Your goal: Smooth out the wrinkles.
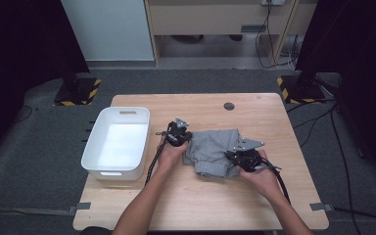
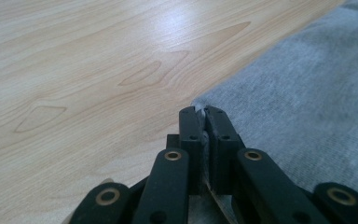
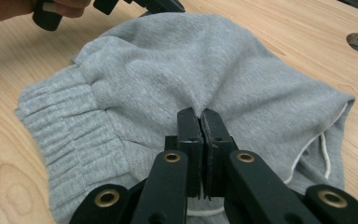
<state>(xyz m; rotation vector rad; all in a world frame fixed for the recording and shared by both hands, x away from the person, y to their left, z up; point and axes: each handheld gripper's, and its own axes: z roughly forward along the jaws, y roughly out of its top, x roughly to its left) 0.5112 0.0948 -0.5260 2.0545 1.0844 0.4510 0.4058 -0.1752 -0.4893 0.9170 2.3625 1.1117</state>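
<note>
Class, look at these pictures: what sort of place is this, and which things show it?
Probably a lab or recording workspace: a bare wooden table on grey carpet, hazard-striped stand bases at its far corners, and loose cables across the floor.

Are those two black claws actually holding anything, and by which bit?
Both pinch the grey garment: the left gripper grips its edge at a corner, and the right gripper grips a fold of fabric beside the ribbed waistband.
</note>
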